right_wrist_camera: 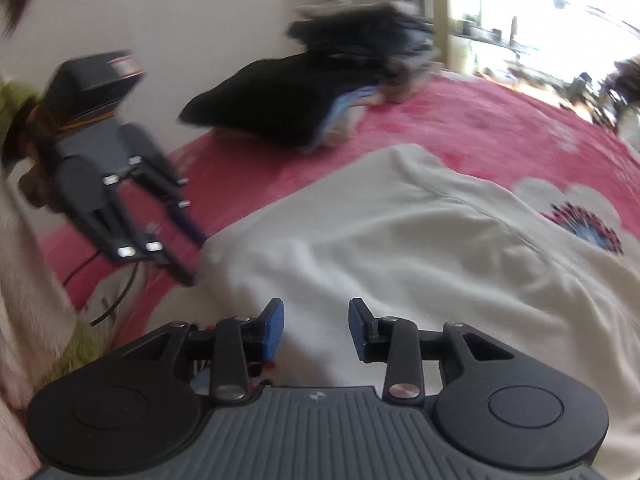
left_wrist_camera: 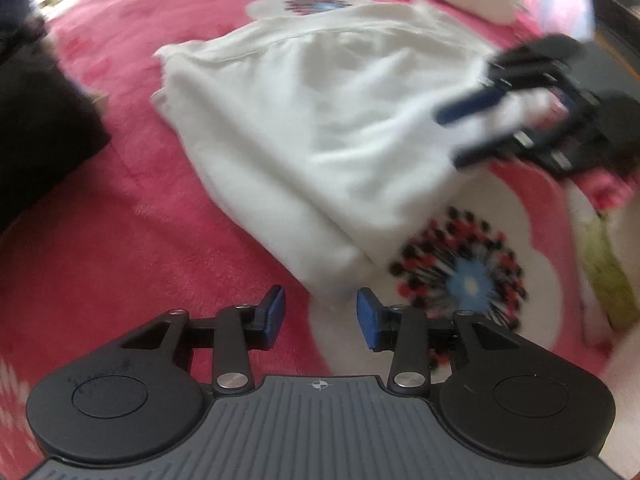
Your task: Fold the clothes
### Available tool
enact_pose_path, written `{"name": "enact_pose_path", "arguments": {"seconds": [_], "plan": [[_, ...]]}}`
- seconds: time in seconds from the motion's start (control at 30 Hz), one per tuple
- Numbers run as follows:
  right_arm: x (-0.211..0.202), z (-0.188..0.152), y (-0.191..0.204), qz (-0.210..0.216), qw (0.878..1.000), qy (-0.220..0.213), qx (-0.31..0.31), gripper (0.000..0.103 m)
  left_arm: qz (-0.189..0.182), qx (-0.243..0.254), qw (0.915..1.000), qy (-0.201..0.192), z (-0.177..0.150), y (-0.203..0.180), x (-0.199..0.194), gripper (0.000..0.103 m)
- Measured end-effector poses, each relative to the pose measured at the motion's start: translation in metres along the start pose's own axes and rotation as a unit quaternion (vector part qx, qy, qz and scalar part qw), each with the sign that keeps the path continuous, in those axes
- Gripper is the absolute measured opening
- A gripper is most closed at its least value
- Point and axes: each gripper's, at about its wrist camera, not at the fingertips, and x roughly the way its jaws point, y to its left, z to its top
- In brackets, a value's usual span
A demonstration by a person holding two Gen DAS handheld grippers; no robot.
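Your left gripper (left_wrist_camera: 320, 316) is released, empty, just off the white garment (left_wrist_camera: 320, 128) on the pink blanket (left_wrist_camera: 120, 220). Right gripper (right_wrist_camera: 316, 328) over it, jaws apart, nothing pinched.

daylight floods both views, soft and even, with hardly a hard shadow on the fuzzy pink flower-print blanket (left_wrist_camera: 120, 240). in the right wrist view the blown-out bright window (right_wrist_camera: 540, 20) at top right glares to pure white and washes out the detail around it. motion blur smears the white folded garment (left_wrist_camera: 312, 128), the flower print, and the far black two-finger gripper (right_wrist_camera: 120, 208) at the left. only the near gripper bodies at the bottom stay crisp. fisheye bending curves the blanket's edges, and the corners go dark.
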Motion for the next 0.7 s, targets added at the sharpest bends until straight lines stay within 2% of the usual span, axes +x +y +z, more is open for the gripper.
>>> {"name": "enact_pose_path", "arguments": {"seconds": [0.03, 0.07, 0.13, 0.2, 0.3, 0.4, 0.47, 0.53, 0.6, 0.7], "plan": [[0.001, 0.000, 0.003, -0.001, 1.000, 0.001, -0.009, 0.038, -0.002, -0.009, 0.9999, -0.004, 0.000, 0.001, 0.001, 0.019], [0.000, -0.001, 0.005, -0.004, 1.000, 0.002, -0.013, 0.038, -0.005, -0.010, 0.9999, -0.010, 0.000, 0.001, -0.001, 0.009], [-0.002, -0.001, 0.006, -0.012, 1.000, 0.001, -0.014, 0.038, -0.001, 0.006, 0.9995, -0.030, 0.003, -0.001, -0.011, 0.004], [-0.005, 0.000, 0.004, -0.019, 1.000, -0.005, -0.010, 0.038, -0.006, 0.004, 0.9986, -0.051, 0.009, 0.001, -0.025, 0.003], [-0.008, 0.002, 0.005, -0.012, 1.000, -0.018, -0.011, 0.038, -0.024, -0.026, 0.9953, -0.090, 0.024, 0.009, -0.044, 0.002], [-0.008, 0.004, 0.016, -0.007, 0.998, -0.031, -0.047, 0.038, -0.040, -0.051, 0.9904, -0.122, 0.037, 0.016, -0.057, 0.002], [-0.004, 0.004, 0.022, -0.025, 0.996, -0.033, -0.073, 0.036, -0.044, -0.055, 0.9887, -0.132, 0.046, 0.015, -0.057, 0.002], [-0.001, 0.005, 0.022, -0.044, 0.995, -0.029, -0.082, 0.017, -0.042, -0.048, 0.9887, -0.136, 0.053, 0.013, -0.053, 0.002], [-0.002, 0.007, 0.011, -0.044, 0.997, -0.030, -0.053, 0.007, -0.031, -0.033, 0.9896, -0.137, 0.056, 0.013, -0.051, 0.002], [-0.007, 0.008, -0.006, -0.038, 0.999, -0.029, -0.002, 0.004, -0.024, -0.023, 0.9908, -0.131, 0.055, 0.014, -0.050, 0.002]]}}
